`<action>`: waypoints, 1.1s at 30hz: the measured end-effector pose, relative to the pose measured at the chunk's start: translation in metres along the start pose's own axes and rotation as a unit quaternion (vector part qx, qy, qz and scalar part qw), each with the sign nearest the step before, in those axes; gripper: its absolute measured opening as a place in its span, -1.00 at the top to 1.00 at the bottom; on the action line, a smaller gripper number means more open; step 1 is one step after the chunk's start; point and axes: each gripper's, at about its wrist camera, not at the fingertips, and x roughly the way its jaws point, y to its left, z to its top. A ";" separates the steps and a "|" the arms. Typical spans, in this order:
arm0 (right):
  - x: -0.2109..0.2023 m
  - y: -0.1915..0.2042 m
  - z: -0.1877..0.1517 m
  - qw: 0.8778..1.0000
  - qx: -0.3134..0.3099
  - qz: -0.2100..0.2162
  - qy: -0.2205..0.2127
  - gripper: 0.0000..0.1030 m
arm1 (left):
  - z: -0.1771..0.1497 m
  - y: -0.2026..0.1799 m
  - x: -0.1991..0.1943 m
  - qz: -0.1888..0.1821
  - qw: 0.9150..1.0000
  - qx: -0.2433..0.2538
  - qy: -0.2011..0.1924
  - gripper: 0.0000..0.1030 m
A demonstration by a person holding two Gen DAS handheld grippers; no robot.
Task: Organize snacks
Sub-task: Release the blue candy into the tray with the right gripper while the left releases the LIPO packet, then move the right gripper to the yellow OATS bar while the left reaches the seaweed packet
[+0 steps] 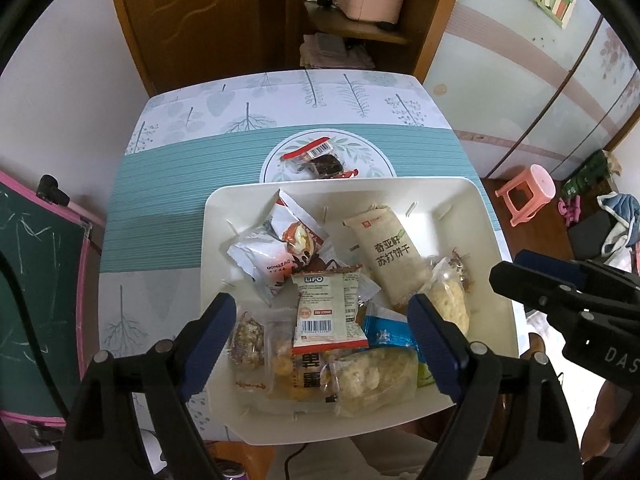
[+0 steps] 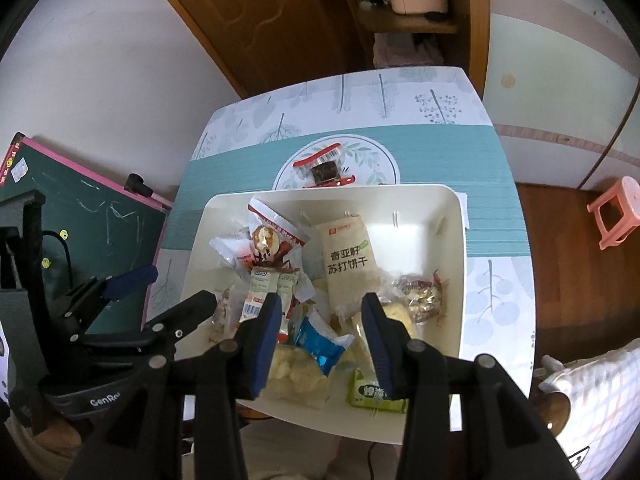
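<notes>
A white rectangular bin (image 1: 472, 216) (image 2: 448, 240) on the table holds several wrapped snacks: a beige cracker pack (image 1: 384, 256) (image 2: 350, 260), a LiPO wafer pack (image 1: 324, 312) (image 2: 260, 288), a red-and-white pack (image 1: 288, 232), a blue pack (image 2: 320, 344), puffed rice packs (image 1: 372, 376). Beyond the bin, a round plate (image 1: 372, 152) (image 2: 380, 152) holds one dark snack in a clear red-ended wrapper (image 1: 320, 160) (image 2: 324, 168). My left gripper (image 1: 320, 320) is open and empty above the bin's near half. My right gripper (image 2: 320, 312) is open and empty above the blue pack.
The table has a teal and leaf-patterned cloth (image 1: 160, 208). A green chalkboard with a pink frame (image 1: 36, 280) leans at the left. A pink stool (image 1: 528, 196) stands on the floor at the right. A wooden door and shelf (image 1: 352, 28) lie beyond the table.
</notes>
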 end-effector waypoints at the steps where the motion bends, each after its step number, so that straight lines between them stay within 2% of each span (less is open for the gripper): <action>1: 0.000 0.000 0.000 1.000 0.000 -0.001 -0.001 0.18 | 0.000 0.000 0.000 -0.001 1.000 0.001 0.001 -0.68; 25: 0.006 -0.006 0.003 1.000 0.012 -0.004 0.005 0.18 | 0.008 0.002 0.011 0.005 1.000 0.018 0.016 -0.68; 33: 0.017 -0.012 0.010 1.000 0.026 -0.011 0.013 0.18 | 0.030 0.014 0.015 0.000 1.000 0.008 0.010 -0.68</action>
